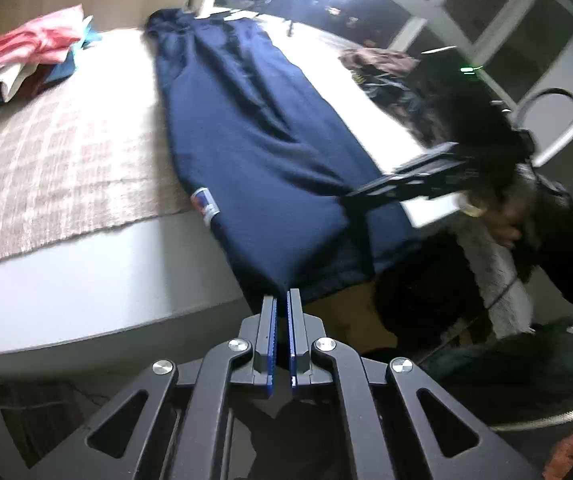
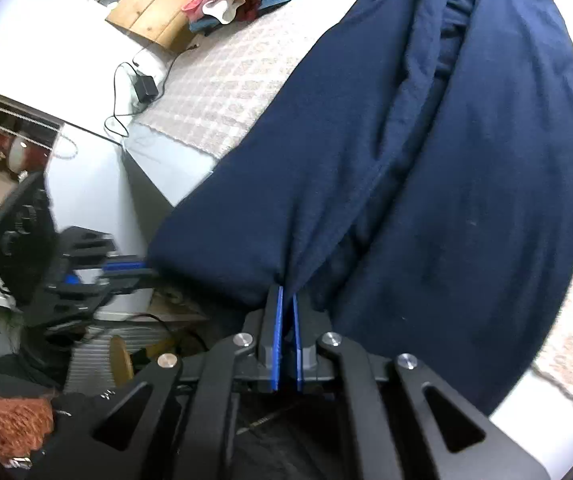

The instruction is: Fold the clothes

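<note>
The blue garment (image 1: 262, 140) lies long and flat on the bed (image 1: 66, 152), not folded yet. The left tool (image 1: 282, 300) and right tool (image 2: 287, 294) each pinch its near edge, it seems. Some clothes (image 1: 26, 52) wait in a pile.

Blanket (image 1: 66, 152) bare left; clothes pile (image 1: 26, 56) beyond.

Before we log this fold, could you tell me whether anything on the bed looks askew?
Yes: the navy garment overhangs the bed's near edge, bunched where the right gripper pinches it, with deep lengthwise creases. The pink clothes pile looks jumbled.
</note>
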`<action>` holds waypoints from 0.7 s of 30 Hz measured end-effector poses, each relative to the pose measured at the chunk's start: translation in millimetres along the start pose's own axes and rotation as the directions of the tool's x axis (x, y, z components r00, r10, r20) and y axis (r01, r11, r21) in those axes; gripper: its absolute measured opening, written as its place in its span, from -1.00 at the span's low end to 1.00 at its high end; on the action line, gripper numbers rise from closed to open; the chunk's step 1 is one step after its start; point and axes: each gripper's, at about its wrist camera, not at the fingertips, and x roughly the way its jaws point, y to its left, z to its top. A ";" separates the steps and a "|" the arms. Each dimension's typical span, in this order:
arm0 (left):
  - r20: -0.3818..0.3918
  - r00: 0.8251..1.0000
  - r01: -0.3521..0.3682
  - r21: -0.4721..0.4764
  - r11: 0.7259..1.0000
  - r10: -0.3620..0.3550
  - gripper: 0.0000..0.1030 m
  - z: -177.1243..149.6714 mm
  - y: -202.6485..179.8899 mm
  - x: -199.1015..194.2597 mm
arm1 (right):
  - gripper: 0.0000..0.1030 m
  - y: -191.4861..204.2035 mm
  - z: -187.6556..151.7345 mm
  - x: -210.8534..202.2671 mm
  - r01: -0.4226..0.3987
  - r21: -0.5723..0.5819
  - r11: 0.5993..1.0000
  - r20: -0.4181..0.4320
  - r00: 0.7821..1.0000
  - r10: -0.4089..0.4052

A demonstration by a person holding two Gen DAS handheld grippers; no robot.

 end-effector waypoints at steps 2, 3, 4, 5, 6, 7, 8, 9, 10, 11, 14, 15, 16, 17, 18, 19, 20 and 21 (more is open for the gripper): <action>-0.071 0.996 -0.047 0.011 0.999 0.047 -0.83 -7.4 4.0 17.6 | -0.83 0.4 -1.9 13.2 0.038 -0.009 0.999 -0.061 0.997 -0.039; -0.113 0.990 -0.080 0.004 0.997 0.080 -0.83 -11.1 8.7 27.0 | -0.69 -2.3 -2.4 17.9 0.073 0.007 0.997 -0.086 0.994 -0.072; -0.140 0.985 -0.106 -0.004 0.994 0.104 -0.83 -14.2 13.1 31.0 | -0.55 -4.6 -2.9 19.6 0.101 0.019 0.995 -0.104 0.990 -0.099; -0.158 0.979 -0.128 -0.012 0.992 0.125 -0.83 -16.9 17.3 32.8 | -0.54 -5.4 -3.1 17.8 0.112 0.023 0.993 -0.108 0.988 -0.109; -0.152 0.978 -0.144 -0.017 0.989 0.140 -0.83 -18.2 19.8 27.5 | -0.54 -5.9 -4.1 11.9 0.117 0.023 0.993 -0.097 0.989 -0.114; -0.137 0.979 -0.152 -0.018 0.988 0.148 -0.79 -16.8 20.7 21.1 | -0.54 -5.6 -5.0 2.8 0.114 0.020 0.993 -0.072 0.991 -0.112; -0.123 0.980 -0.159 -0.015 0.987 0.156 -0.73 -14.9 20.4 15.2 | -0.54 -3.8 -4.4 -5.1 0.109 0.022 0.994 -0.049 0.993 -0.108; -0.108 0.979 -0.176 -0.005 0.984 0.174 -0.67 -10.9 18.5 10.5 | -0.54 -3.5 -3.9 -15.7 0.105 0.030 0.994 -0.019 0.994 -0.104; -0.089 0.975 -0.204 0.015 0.979 0.205 -0.65 -5.5 15.5 5.3 | -0.54 -6.9 -5.1 -28.9 0.098 0.044 0.994 0.016 0.995 -0.099; -0.071 0.975 -0.211 0.026 0.977 0.212 -0.62 -1.2 12.9 2.5 | -0.54 -11.3 -9.1 -41.8 0.086 0.070 0.994 0.061 0.994 -0.091; -0.049 0.980 -0.192 0.013 0.981 0.192 -0.41 7.1 14.5 3.3 | -0.24 -24.0 -26.4 -79.8 0.029 0.174 0.984 0.223 0.972 -0.068; -0.053 0.981 -0.187 0.007 0.982 0.187 -0.41 6.6 15.3 5.7 | -0.08 -29.8 -37.2 -89.7 0.021 0.205 0.979 0.267 0.961 -0.077; -0.060 0.982 -0.180 0.005 0.984 0.180 -0.41 4.5 15.4 9.1 | -0.03 -37.0 -52.9 -97.0 0.028 0.233 0.972 0.299 0.949 -0.099; -0.065 0.983 -0.172 0.004 0.985 0.172 -0.41 1.3 15.5 12.2 | -0.03 -41.5 -67.1 -98.7 0.029 0.268 0.963 0.317 0.941 -0.116; -0.073 0.984 -0.162 -0.002 0.987 0.162 -0.39 -1.1 16.6 16.2 | -0.03 -46.9 -82.3 -96.9 0.020 0.310 0.950 0.319 0.940 -0.124; -0.084 0.985 -0.154 -0.009 0.988 0.152 -0.39 -2.5 17.2 21.4 | -0.03 -47.5 -92.3 -90.1 0.007 0.353 0.936 0.318 0.939 -0.127; -0.100 0.984 -0.148 -0.014 0.989 0.146 -0.39 -4.3 19.4 25.7 | -0.03 -44.7 -99.8 -79.5 -0.003 0.387 0.922 0.316 0.940 -0.130; -0.117 0.983 -0.143 -0.017 0.990 0.140 -0.39 -6.3 22.3 29.4 | -0.03 -46.4 -110.9 -71.4 -0.008 0.414 0.910 0.309 0.942 -0.133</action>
